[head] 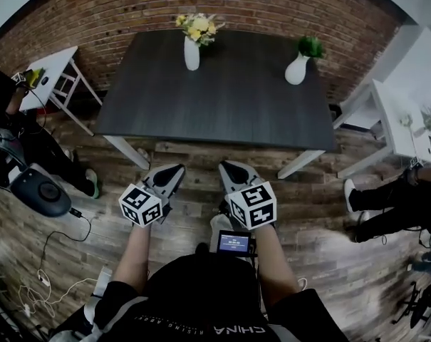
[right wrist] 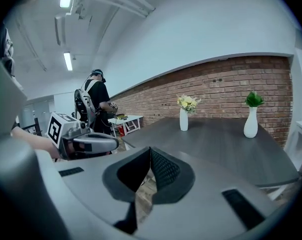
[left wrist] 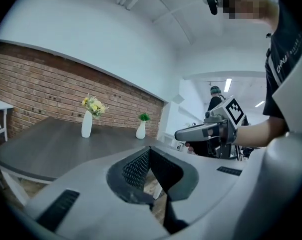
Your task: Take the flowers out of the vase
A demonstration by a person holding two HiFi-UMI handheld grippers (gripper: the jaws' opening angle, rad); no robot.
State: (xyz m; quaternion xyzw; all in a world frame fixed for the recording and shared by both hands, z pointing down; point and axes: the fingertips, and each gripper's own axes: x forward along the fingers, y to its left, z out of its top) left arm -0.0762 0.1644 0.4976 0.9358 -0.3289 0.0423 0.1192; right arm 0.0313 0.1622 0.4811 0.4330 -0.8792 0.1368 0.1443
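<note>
Two closed empty, L tool (head: 174,173) & R tool (head: 229,169); vase (head: 191,54) hides stems of flowers (head: 197,27).

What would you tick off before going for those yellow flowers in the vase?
1. Yellow flowers in the white vase: ok, vase upright on the table.
2. Left gripper empty: ok, jaws together on nothing.
3. Right gripper empty: ok, same.
4. Jaws open for a grab: not ok, both shut.
5. Grippers at the vase: not ok, both short of the table's near edge.
6. Green-plant vase out of the way: ok, well to the right.
</note>
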